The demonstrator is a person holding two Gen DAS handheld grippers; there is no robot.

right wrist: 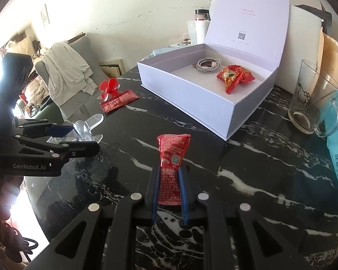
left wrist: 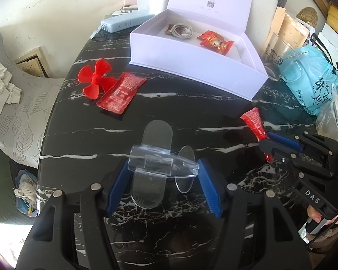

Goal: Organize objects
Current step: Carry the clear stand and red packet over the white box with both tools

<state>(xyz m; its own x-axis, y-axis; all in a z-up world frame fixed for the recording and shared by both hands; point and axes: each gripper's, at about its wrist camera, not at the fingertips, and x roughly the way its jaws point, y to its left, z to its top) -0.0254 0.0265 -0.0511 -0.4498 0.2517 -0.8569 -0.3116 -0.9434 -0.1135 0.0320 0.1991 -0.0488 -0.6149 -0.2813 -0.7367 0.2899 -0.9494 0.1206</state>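
Right tool [right wrist: 169,177] is clamped tight on a red sachet [right wrist: 172,157], pads pinching its lower half while the top stands up clear of the black marble worktop [right wrist: 247,168]. From the left camera the same sachet [left wrist: 254,123] sticks out past the right tool [left wrist: 268,144], near the box's front corner.

Left tool [left wrist: 163,175] sits about half open around a clear plastic piece [left wrist: 160,159], a see-through thing with rounded flaps. Its blue pads [left wrist: 118,184] flank the piece on either side; whether they actually press on it I cannot tell. From the right camera the left tool [right wrist: 78,139] shows side-on with the clear piece [right wrist: 85,128] at its tips, low over the worktop.

Over to the white box [left wrist: 191,67], lid propped open. Inside lie a coiled cable [left wrist: 182,30] and a red snack pack [left wrist: 215,41], apart from each other on the box floor.

Left of the box, out on the worktop, a red propeller [left wrist: 97,78] rests with a second red sachet [left wrist: 120,92] touching it. On the right side a glass mug [right wrist: 313,110] stands beside a blue bag [left wrist: 311,81].
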